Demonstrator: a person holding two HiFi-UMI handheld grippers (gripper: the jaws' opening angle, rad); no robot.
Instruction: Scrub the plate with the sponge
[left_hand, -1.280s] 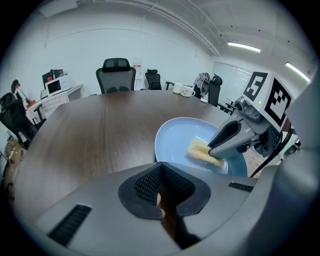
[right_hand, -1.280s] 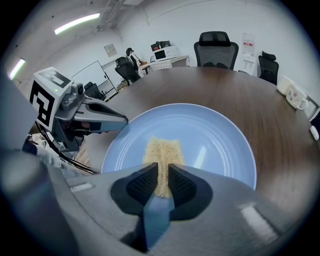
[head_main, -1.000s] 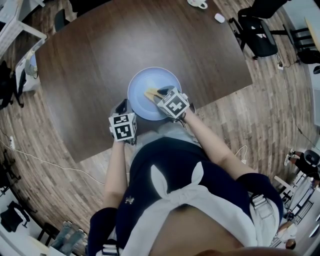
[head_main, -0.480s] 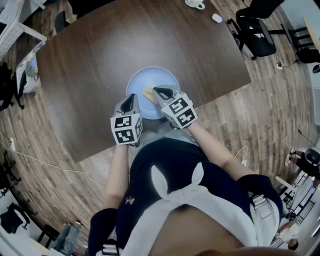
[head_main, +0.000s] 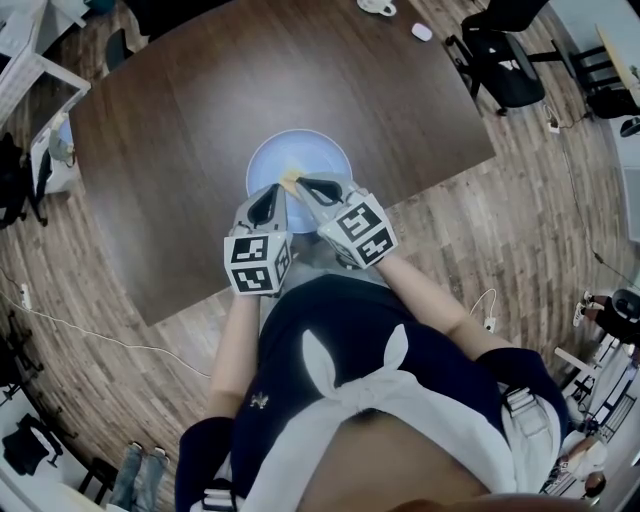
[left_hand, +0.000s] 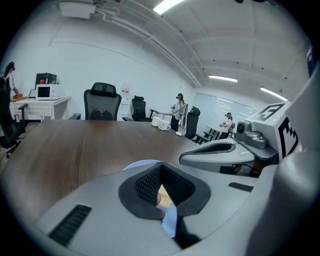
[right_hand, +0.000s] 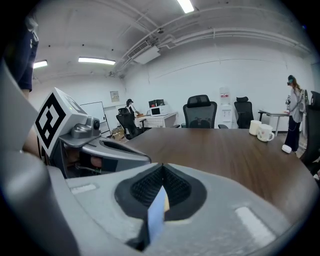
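Right gripper (head_main: 303, 186) is pinching the yellow sponge (head_main: 290, 181) between narrow jaws, and its own view is showing the sponge caught at the pads. The sponge is sitting over the lower part of the blue plate (head_main: 300, 150), which is lying at frame centre on the brown table (head_main: 180, 120); contact cannot be confirmed. Most of the plate is lying toward the upper frame from the fingertips, so scrubbing strokes will, in my judgement, need to run upward. Left gripper (head_main: 266, 200) is hovering just beside, over the lower-left rim, jaws drawn together on nothing.
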